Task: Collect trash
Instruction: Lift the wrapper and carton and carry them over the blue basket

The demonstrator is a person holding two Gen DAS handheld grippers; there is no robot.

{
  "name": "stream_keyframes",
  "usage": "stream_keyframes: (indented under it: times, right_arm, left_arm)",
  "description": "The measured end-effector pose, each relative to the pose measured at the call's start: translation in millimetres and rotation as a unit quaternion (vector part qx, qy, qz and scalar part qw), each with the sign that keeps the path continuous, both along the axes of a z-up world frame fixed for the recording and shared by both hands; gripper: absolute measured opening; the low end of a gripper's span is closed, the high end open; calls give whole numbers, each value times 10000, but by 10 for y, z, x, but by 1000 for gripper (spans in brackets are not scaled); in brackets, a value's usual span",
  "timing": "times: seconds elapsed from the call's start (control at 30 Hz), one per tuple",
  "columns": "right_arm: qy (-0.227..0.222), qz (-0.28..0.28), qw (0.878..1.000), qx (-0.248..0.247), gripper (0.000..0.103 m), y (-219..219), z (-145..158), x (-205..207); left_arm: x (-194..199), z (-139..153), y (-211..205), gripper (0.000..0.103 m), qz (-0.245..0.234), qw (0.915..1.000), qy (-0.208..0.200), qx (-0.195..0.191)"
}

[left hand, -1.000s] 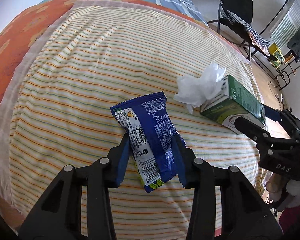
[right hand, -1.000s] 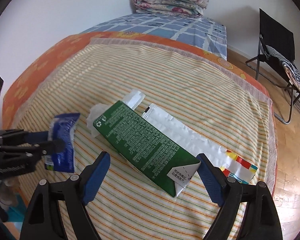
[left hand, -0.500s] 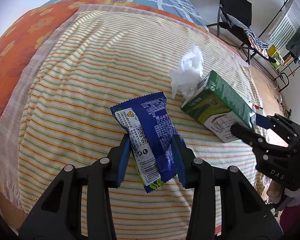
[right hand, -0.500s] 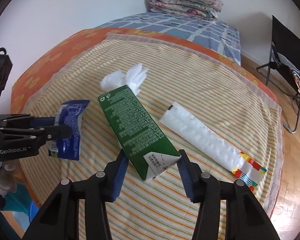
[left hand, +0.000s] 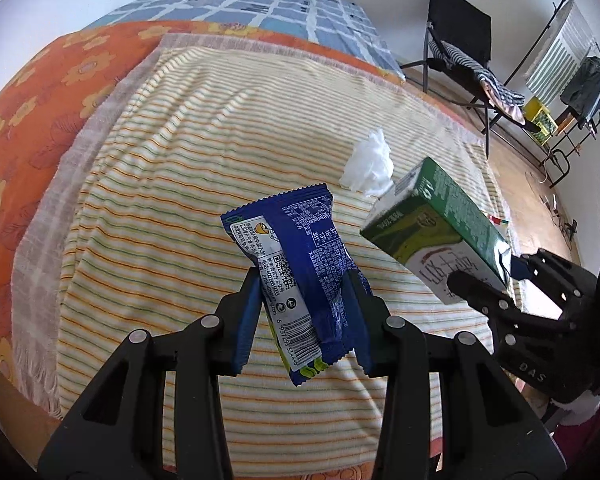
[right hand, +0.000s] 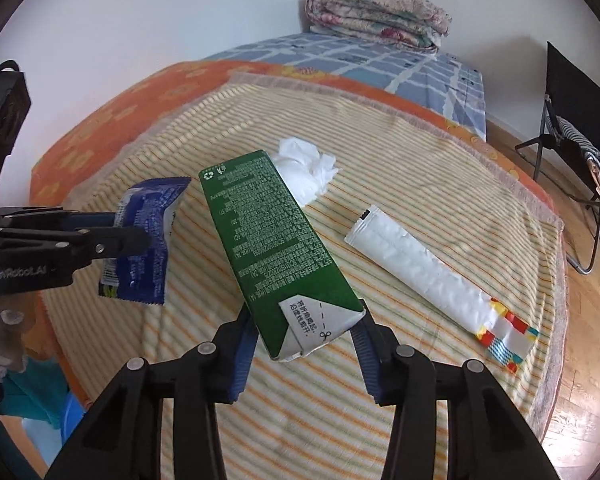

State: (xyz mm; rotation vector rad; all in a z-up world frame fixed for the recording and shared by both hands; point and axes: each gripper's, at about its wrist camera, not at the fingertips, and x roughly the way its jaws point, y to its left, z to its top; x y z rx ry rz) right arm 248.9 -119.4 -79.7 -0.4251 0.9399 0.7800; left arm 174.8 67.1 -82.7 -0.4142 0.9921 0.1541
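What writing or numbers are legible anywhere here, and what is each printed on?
"GenRobot.AI": side of the left gripper.
"DAS": body of the right gripper.
"6 937298 334446", roughly: barcode on the blue snack wrapper.
Recycling symbol: green drink carton; its fine print is too small.
White packet: no readable text.

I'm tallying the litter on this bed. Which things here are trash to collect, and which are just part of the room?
Trash:
- blue snack wrapper, in the left hand-held gripper
- green drink carton, the right hand-held gripper closing on it
- crumpled tissue
- white wrapper

Just there:
- striped bedcover
- folded quilt
- black chair
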Motion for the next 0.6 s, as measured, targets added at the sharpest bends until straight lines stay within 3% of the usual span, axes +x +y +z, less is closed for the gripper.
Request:
stream_keyframes:
  times: [0.27, 0.6]
  right_arm:
    - [42, -50, 9999, 160, 47, -231, 264, -379]
    - [113, -5, 9997, 224, 46, -558, 396, -990]
  left_arm:
    - [-359, 143, -39, 36, -219, 9997, -95, -97]
    - [-840, 191, -277, 36, -658, 9975, -164, 221]
